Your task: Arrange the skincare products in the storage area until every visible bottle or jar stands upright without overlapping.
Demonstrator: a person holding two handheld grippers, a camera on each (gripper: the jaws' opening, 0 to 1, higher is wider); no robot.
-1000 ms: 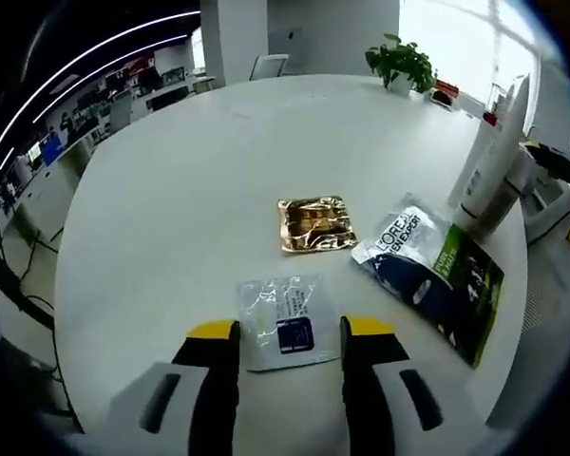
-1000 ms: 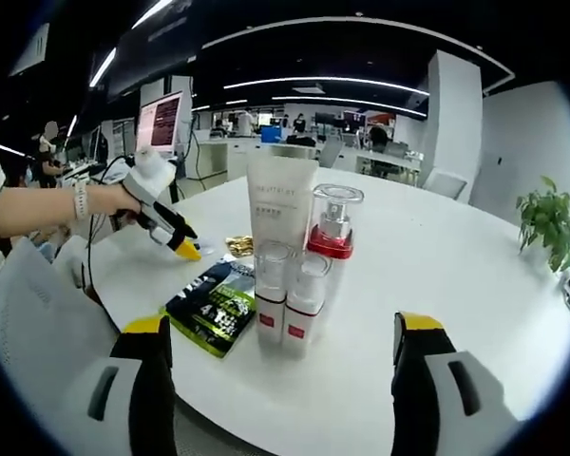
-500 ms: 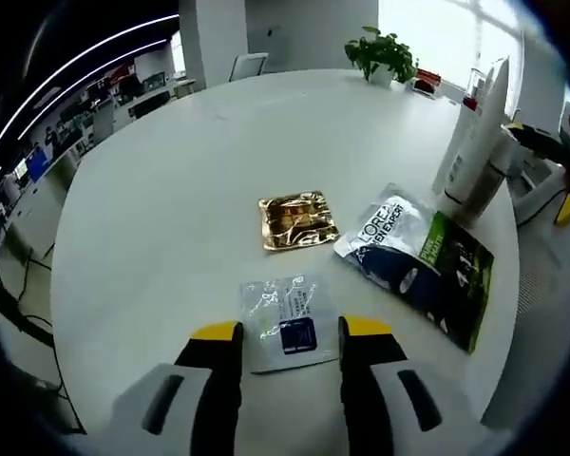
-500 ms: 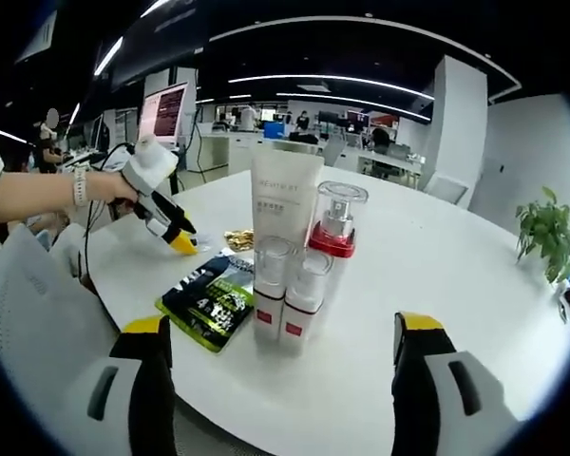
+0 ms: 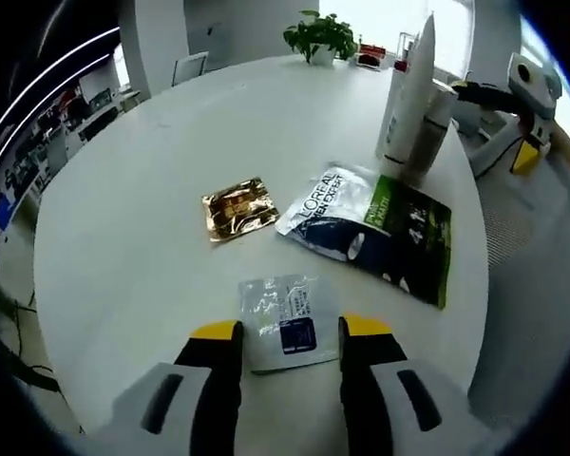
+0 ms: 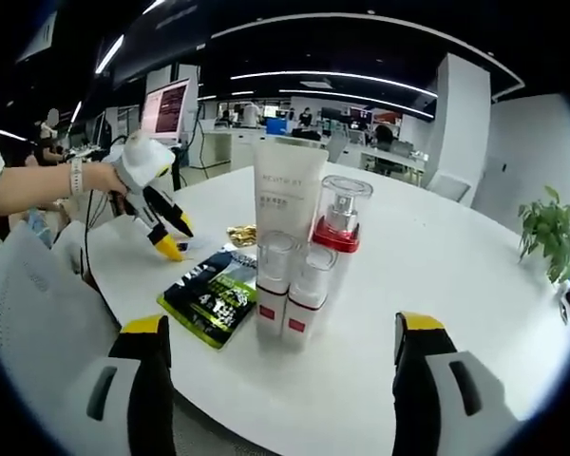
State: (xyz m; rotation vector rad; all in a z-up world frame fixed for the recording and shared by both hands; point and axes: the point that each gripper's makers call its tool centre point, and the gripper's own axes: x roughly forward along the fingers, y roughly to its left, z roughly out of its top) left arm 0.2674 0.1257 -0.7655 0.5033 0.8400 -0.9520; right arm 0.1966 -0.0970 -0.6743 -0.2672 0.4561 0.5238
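The left gripper [image 5: 287,332] hangs low over the white round table [image 5: 123,218] with its jaws released, the clear sample sachet [image 5: 283,318] lying flat between the yellow tips, untouched as far as I can tell; I judge this a line-up for pinching the sachet off the tabletop. The sachet looks thin and see-through with a dark blue label, so it will likely need a low, flat approach. At about twelve o'clock from it, well apart, lies the gold foil sachet [image 5: 237,207], crinkled and flat; at one o'clock the dark green-and-blue L'Oreal pouch [image 5: 375,228] lies flat too, none of the three overlapping. Beyond the pouch, at one o'clock, the upright products stand clustered: in the right gripper view a tall white tube [image 6: 287,199] on its cap, a clear-capped pump bottle with a red collar [image 6: 339,228], and two small clear-topped bottles with red labels [image 6: 290,299] close in front, all upright and packed tight, probably so the group stays compact. The right gripper [image 6: 283,380] waits with jaws wide apart and empty, facing this cluster, seemingly ready to steady or shift it.
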